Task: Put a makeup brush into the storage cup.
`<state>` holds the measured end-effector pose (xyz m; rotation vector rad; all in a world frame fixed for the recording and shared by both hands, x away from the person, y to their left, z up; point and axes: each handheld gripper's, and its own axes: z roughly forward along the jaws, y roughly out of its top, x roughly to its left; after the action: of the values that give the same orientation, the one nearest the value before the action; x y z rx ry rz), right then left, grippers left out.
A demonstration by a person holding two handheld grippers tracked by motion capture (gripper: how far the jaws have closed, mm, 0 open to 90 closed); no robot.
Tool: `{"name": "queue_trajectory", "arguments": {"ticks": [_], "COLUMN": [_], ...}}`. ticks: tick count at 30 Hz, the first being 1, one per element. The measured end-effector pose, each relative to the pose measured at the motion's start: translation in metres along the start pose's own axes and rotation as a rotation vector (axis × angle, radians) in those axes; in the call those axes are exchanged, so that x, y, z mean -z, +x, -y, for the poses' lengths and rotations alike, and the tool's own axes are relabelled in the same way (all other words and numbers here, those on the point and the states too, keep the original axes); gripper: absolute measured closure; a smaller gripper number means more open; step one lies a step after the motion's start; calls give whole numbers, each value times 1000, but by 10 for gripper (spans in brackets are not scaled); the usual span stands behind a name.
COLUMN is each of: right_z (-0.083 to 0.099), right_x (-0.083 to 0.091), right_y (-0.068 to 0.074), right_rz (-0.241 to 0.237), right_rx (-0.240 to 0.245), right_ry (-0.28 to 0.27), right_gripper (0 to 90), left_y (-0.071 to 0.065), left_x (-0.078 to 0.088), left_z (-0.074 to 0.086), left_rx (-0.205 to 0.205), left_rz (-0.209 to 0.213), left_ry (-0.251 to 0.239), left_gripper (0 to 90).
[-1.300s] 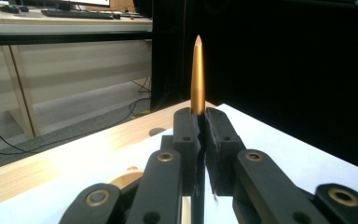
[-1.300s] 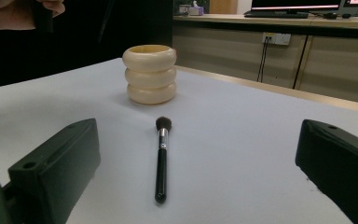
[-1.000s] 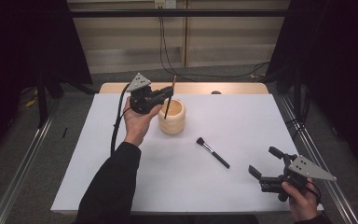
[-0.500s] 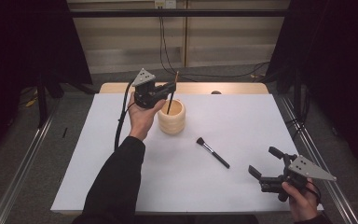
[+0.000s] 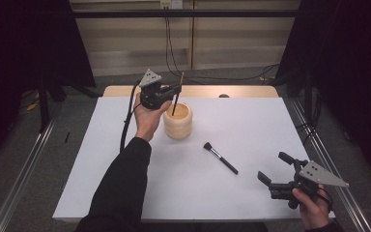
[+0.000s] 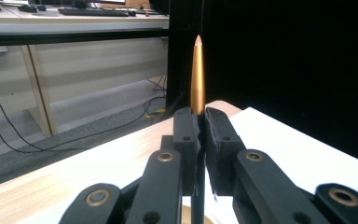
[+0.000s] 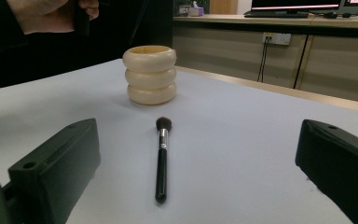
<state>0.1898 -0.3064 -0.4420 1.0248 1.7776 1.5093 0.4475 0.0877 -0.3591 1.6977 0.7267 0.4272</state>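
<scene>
Right claw [image 5: 274, 169] sat nearest, jaws wide apart, nothing between them, low over the desk [image 5: 251, 125]. One black-handled makeup brush [image 5: 220, 158] lay flat mid-desk, bristles toward the holder. Beyond it, one cream ribbed holder [image 5: 178, 122], three stacked rings, upright. Left claw [image 5: 173, 91] was above its rim, clamped on one slim brush [image 5: 176, 99]: gold tapered handle tip up, dark lower end dipping into the holder. Two brushes in total, one holder.

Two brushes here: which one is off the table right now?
The gold-tipped brush, clamped upright in the left tool with its lower end in the cream holder. The black brush lies flat on the table.
</scene>
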Motion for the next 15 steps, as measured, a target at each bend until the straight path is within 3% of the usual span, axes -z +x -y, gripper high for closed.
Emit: {"name": "queue_trajectory", "arguments": {"ticks": [12,15], "right_z": [0,0], "right_x": [0,0], "right_y": [0,0], "right_rz": [-4,-5], "right_rx": [4,4], "right_ry": [-2,-2], "right_gripper": [0,0], "left_y": [-4,-3], "left_x": [-13,-14], "left_z": [14,16], "left_rx": [-2,5], "left_rz": [16,1], "left_ry": [23,28], "left_gripper": [838,838]}}
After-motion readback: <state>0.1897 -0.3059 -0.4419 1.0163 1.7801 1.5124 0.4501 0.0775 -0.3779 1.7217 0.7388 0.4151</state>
